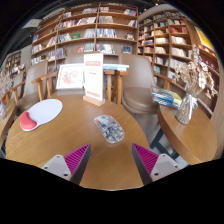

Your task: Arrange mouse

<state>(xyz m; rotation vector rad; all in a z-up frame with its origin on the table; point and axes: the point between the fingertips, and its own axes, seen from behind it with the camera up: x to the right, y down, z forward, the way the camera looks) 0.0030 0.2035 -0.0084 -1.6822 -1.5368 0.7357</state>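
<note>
Your gripper [111, 160] holds its 2 pink-padded fingers apart, clamping nothing. The small grey, speckled computer mouse [109, 128] lies on the round wooden table [70, 140] just ahead of them, nearly centred, its long axis running diagonally. The oval white mouse mat [43, 114] sits well left of the mouse.

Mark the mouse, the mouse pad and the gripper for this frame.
mouse [109, 129], gripper view, middle of its top shell.
mouse pad [44, 113], gripper view, centre of its white surface.
gripper [111, 158], gripper view, midway between its fingertips, which stand open.
</note>
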